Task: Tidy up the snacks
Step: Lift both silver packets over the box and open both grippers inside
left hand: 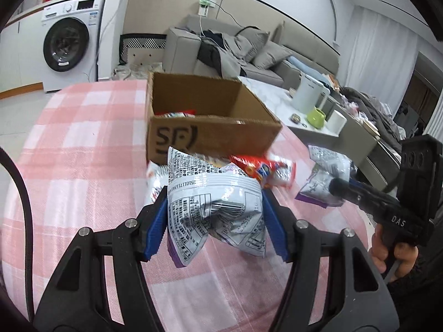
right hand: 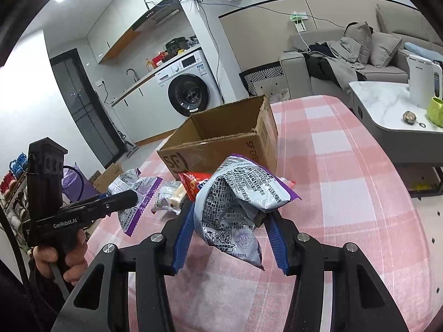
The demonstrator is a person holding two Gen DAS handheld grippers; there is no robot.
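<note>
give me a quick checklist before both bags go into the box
1. Left gripper shut on its silver snack bag: ok, both pads press the bag.
2. Right gripper shut on the purple-edged snack bag: ok, bag pinched and crumpled.
3. Cardboard box open on top: ok, no flaps over the opening.
4. Room inside the box: cannot tell, only one red packet shows at the bottom.
5. Path to the box: not ok, the red snack pack lies in front of it.
</note>
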